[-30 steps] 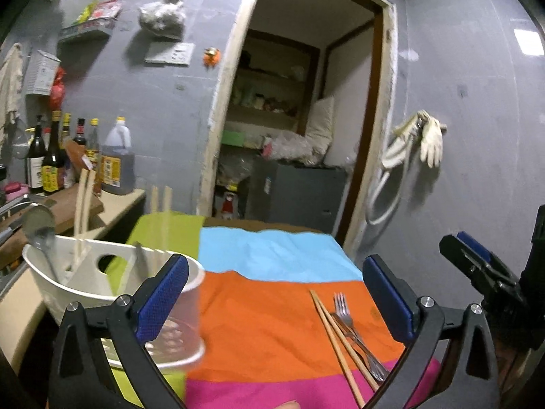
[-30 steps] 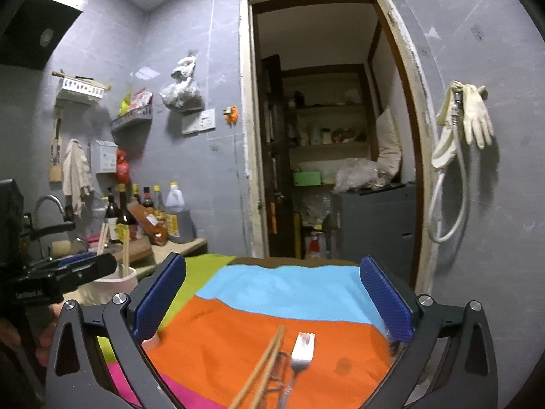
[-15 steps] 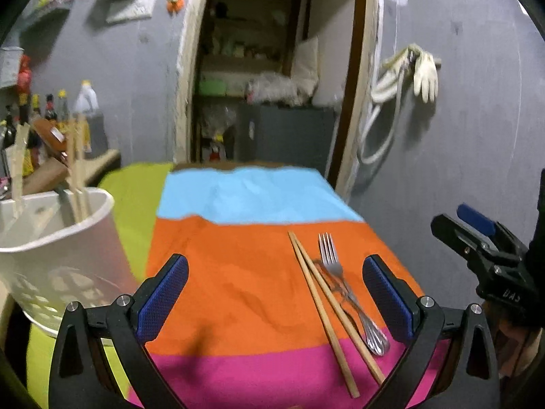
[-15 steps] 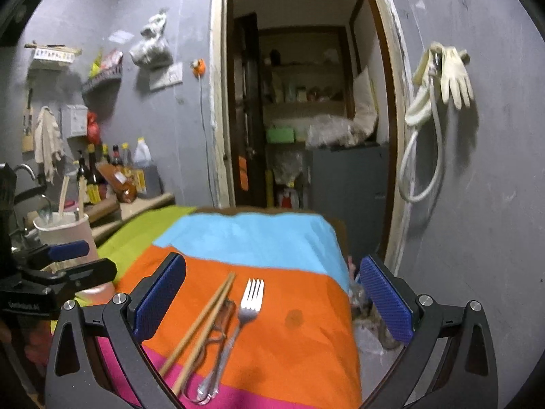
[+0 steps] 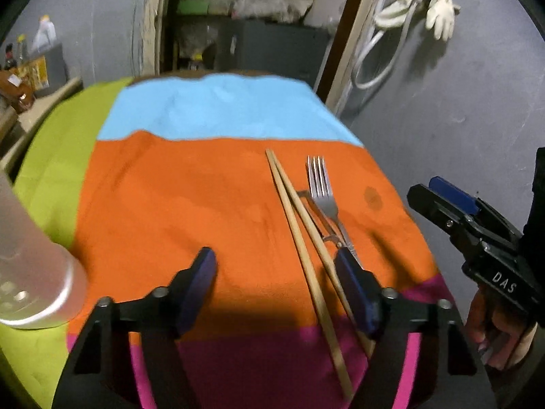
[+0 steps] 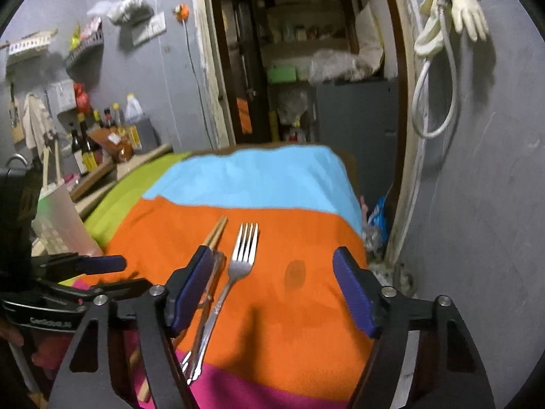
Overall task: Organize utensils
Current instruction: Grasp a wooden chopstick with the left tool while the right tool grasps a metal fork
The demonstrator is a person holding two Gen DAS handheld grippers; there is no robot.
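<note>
A pair of wooden chopsticks [image 5: 299,228] and a steel fork [image 5: 322,191] lie side by side on the orange band of a striped cloth [image 5: 187,197], with another steel utensil partly under them. My left gripper [image 5: 276,272] is open and empty, low over the cloth just left of the chopsticks. My right gripper [image 6: 272,269] is open and empty above the fork [image 6: 243,255] and chopsticks [image 6: 216,233]. The white utensil holder [image 5: 30,272] stands at the left edge; it also shows in the right wrist view [image 6: 59,225].
Bottles [image 6: 88,139] and a counter stand at the far left. A doorway with shelves [image 6: 306,51] is behind the table. Gloves and a hose [image 6: 449,27] hang on the right wall. The table's right edge drops off near the wall.
Both grippers have tilted down and moved closer to the chopsticks and fork. The left gripper swung right, away from the white holder, and its fingers have narrowed somewhat.
</note>
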